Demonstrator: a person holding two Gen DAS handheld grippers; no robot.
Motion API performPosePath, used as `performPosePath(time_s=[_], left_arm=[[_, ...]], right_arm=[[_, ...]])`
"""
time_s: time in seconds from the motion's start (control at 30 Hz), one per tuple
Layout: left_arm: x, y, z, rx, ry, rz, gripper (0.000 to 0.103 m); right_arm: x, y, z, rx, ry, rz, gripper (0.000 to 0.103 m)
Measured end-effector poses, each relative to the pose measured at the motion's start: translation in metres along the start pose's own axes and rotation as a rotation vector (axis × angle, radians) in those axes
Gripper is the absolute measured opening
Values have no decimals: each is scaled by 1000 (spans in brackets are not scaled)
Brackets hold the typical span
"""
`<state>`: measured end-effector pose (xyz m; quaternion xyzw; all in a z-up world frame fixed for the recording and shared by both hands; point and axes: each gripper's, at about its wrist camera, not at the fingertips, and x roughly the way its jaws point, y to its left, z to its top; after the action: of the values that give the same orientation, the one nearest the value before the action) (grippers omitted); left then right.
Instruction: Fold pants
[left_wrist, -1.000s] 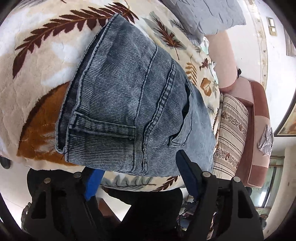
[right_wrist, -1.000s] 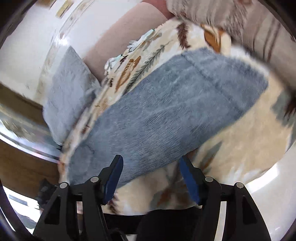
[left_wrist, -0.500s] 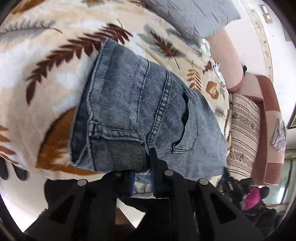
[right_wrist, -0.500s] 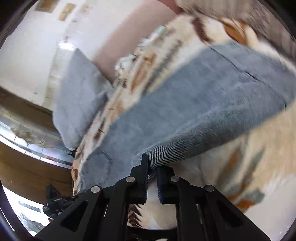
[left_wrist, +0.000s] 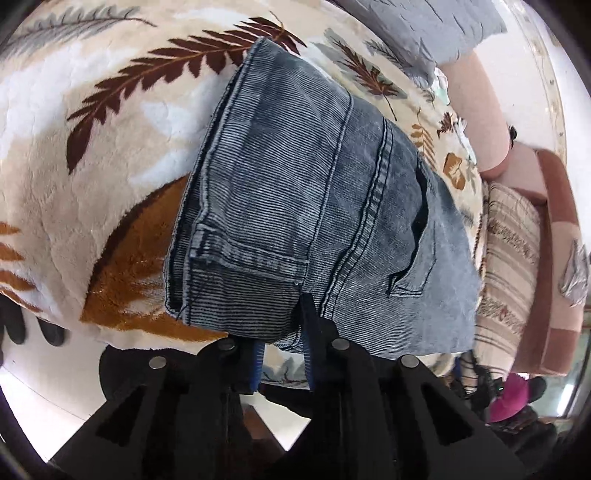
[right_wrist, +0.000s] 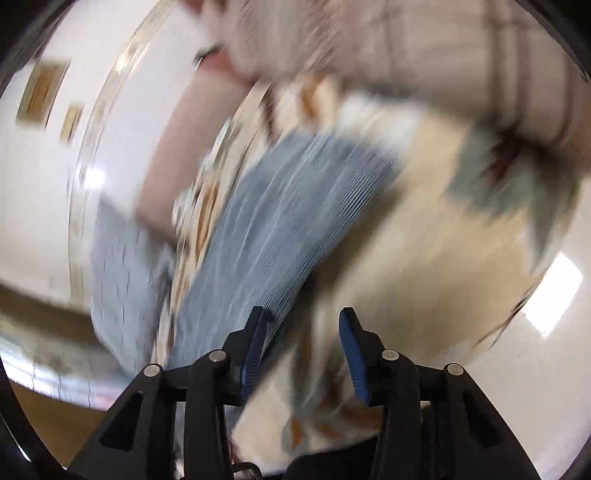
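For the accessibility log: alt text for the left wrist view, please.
The left tongs are narrowly parted around the near edge of folded blue-grey corduroy pants lying on a leaf-patterned fleece blanket. A striped cushion sits to the right.

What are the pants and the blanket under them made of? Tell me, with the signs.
Pants: looks like faded blue-grey corduroy or ribbed denim, given the fine parallel ridges, double-stitched seams and matte finish.
Blanket: probably plush fleece; fuzzy raised pile with a soft sheen and printed leaves.
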<state>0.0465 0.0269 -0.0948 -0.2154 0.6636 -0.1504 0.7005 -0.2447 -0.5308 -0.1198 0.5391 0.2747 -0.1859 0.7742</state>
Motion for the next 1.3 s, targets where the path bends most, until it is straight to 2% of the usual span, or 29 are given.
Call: performPosePath(time_s=[0.1,0.13,0.17,0.23,0.3,0.33,0.4,0.47,0.53,0.6,0.63,0.67,0.73,0.77,0.8,0.87,0.93,0.97,1.0,1.03,1.07,1.17,1.23,1.3], left_arm=[[1,-1,-1,-9,-3,9,17],[0,-2,0,-6,-4,12,17],[-3,-3,0,-3,-12,15,16],[-10,-6,1,4,-42,15,16],[-16,-9,2,-3,-61,4,16],[-18,-10,2,-2,-74,5,16],[-17,-12,0,12,-89,30,16],[-10,-9,-1,9,-74,47,16],[-5,-3,-2,-1,-61,46,16],[-2,3,-1,-25,-48,26,18],[-3,4,-1,-31,-45,17,18],[-4,4,-1,-30,-45,14,18],[-5,1,-2,-16,-51,26,18],[-4,-1,-2,-9,-50,35,18],[-3,-2,-2,-4,-48,43,18],[-3,-4,-3,2,-50,48,19],[-3,-4,-3,-2,-48,47,19],[-3,-4,-2,-9,-46,44,19],[-3,-4,-2,-16,-46,41,19],[-4,-3,-2,-19,-46,39,19],[-6,-4,-3,-21,-47,35,19],[-11,-6,-5,-7,-60,35,21],[-7,-6,-3,2,-58,49,21],[1,-3,-1,-13,-39,60,21]], right_arm=[[-3,-8,24,15,-53,-47,44],[0,-4,31,0,-56,-71,36],[2,5,39,-35,-56,-85,7],[1,26,58,-100,-63,-84,5],[-4,58,76,-147,-77,-3,4],[-14,81,85,-189,-125,58,4],[-26,100,92,-233,-187,115,1],[-19,96,94,-213,-182,87,1],[-1,66,89,-157,-123,15,1],[13,36,79,-101,-69,-50,7],[15,21,70,-72,-51,-45,7],[16,12,62,-44,-43,-22,12],[15,-2,51,0,-27,26,45],[15,-7,47,15,-27,32,75],[15,-9,44,23,-40,15,79],[15,-12,41,20,-81,24,78],[25,-13,47,29,-72,15,71],[34,-14,51,54,-48,38,56],[42,-14,55,80,-22,65,23],[42,-15,59,94,-9,76,11],[39,-12,62,91,-14,91,12],[0,15,61,-55,-145,101,11],[-7,20,58,-127,-169,14,11],[12,-2,55,-108,-99,-103,11]])
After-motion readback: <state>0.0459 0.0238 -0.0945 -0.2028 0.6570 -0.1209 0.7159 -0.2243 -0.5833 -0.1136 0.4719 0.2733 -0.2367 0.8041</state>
